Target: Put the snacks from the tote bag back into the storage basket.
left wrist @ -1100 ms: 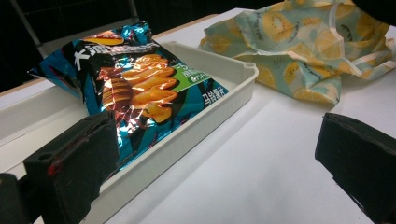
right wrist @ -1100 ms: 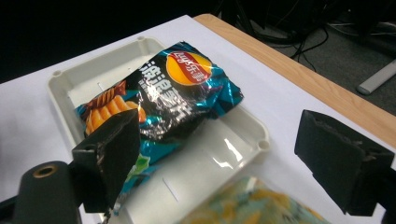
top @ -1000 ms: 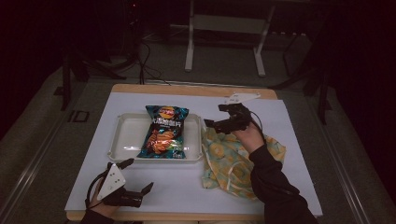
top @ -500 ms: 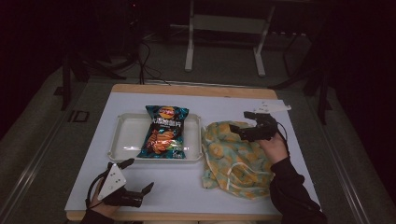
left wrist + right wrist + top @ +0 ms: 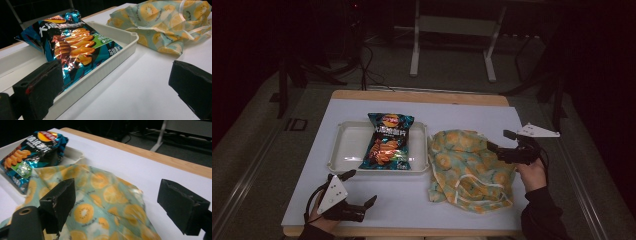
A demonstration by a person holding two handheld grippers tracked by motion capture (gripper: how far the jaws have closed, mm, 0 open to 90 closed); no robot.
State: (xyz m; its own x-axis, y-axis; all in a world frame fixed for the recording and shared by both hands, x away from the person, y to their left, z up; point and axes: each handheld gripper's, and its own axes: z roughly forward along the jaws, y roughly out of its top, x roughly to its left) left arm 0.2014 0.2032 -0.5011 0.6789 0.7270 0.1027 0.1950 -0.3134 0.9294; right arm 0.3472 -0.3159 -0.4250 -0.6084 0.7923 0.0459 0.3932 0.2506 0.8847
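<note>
We are drawing our right gripper (image 5: 504, 145), jaws wide and empty, back from the far side to the right edge of the fruit-print cloth bag (image 5: 469, 170) lying on the worktop (image 5: 402, 192) beside the tray (image 5: 347, 150), probably lining up a grasp, while our left gripper (image 5: 357, 192) is idling open near the front edge.

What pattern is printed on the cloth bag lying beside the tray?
Orange and kiwi slices on pale teal fabric, clearest in the right gripper view.

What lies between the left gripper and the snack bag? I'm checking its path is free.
In the high view, bare white tabletop, then the tray's near wall, separate the left gripper from the snack bag.
</note>
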